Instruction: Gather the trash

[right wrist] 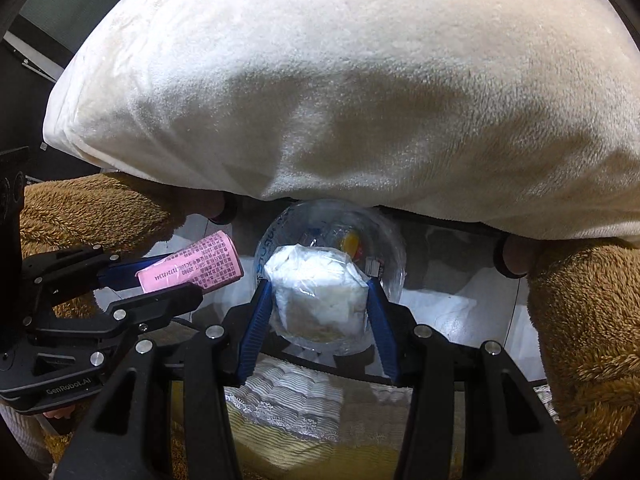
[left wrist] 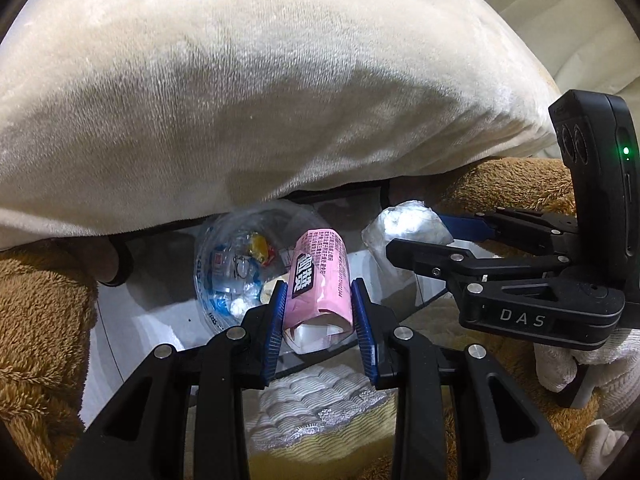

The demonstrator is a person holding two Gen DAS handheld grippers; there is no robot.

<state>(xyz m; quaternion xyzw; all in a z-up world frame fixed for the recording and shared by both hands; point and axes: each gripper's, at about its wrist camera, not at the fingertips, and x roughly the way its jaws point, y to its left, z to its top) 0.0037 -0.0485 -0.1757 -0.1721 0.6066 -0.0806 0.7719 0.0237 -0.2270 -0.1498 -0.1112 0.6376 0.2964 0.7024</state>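
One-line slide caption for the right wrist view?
Right gripper clamps a white plastic-wrapped wad above a clear trash bag; left gripper holds a pink packet beside it.

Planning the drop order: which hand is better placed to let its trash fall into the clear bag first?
Right, probably. The right tongs hold the white wad directly over the clear bag, while the left tongs hold the pink packet beside it.

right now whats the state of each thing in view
left hand-held gripper: shut on pink packet
pink packet: held, one end torn open
right hand-held gripper: shut on white wad
white wad: held, plastic-wrapped
clear bag: open, holding wrappers
cream cushion: overhanging the bag
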